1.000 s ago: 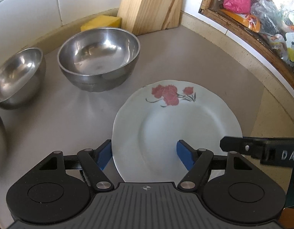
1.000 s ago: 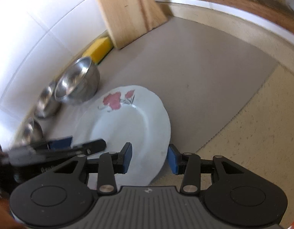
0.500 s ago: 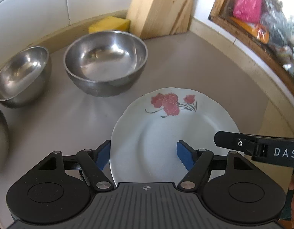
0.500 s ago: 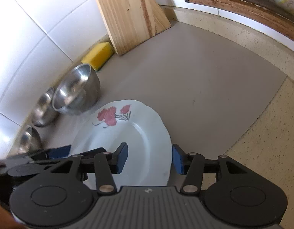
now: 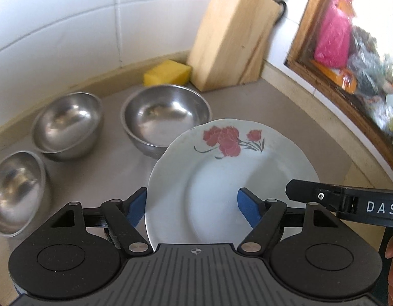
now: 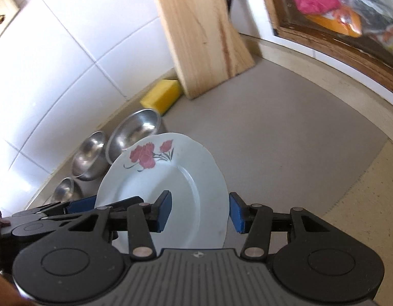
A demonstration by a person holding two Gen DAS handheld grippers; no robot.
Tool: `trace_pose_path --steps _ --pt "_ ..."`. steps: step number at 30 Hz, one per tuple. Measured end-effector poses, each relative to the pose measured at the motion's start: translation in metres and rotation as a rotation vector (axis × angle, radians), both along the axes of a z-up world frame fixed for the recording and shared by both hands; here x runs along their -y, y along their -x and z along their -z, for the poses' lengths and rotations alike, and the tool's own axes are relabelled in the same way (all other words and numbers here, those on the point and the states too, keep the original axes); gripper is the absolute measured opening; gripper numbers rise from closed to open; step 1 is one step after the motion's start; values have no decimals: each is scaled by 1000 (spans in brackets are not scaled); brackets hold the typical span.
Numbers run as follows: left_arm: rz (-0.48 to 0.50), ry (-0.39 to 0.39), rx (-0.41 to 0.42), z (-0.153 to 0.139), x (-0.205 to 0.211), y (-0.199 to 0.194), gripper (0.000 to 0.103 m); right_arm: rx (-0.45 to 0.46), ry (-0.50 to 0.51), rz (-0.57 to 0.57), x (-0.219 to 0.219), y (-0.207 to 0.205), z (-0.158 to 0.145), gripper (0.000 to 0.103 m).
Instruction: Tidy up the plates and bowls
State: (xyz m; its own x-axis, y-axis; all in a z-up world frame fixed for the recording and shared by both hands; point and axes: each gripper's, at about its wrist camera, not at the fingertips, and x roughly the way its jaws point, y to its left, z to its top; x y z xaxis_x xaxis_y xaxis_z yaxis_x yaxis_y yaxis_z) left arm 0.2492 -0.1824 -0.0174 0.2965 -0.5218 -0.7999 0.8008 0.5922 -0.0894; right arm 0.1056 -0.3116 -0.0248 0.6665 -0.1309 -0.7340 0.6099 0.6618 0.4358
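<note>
Left wrist view: the left gripper (image 5: 192,207) has its blue fingers spread wide, one on each side of the white plate (image 5: 227,176) with red flowers. The right gripper (image 6: 200,210) is spread around the plate's other edge. I cannot tell if the fingers touch the plate. Three steel bowls (image 5: 165,117) sit behind the plate, near the wooden knife block (image 5: 232,38) and yellow sponge (image 5: 168,72).
</note>
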Motion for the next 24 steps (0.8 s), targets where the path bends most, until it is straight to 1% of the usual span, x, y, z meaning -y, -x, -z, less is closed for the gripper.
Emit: trace_pose_path --steps 4,10,13,19,24 --pt "-54 15 15 -13 -17 -2 74 12 9 -53 -10 -9 -10 26" --pt "-152 17 36 -28 -51 -1 74 30 12 -148 -28 -26 -20 26" --pt "-204 9 35 -30 -70 -1 74 31 14 -203 -41 -34 -23 26" --pt "-301 -2 29 -31 -110 5 74 25 -6 -300 -66 -45 -18 26" --pt "-360 -8 31 -30 -137 13 76 9 -5 -375 -88 -56 -15 26"
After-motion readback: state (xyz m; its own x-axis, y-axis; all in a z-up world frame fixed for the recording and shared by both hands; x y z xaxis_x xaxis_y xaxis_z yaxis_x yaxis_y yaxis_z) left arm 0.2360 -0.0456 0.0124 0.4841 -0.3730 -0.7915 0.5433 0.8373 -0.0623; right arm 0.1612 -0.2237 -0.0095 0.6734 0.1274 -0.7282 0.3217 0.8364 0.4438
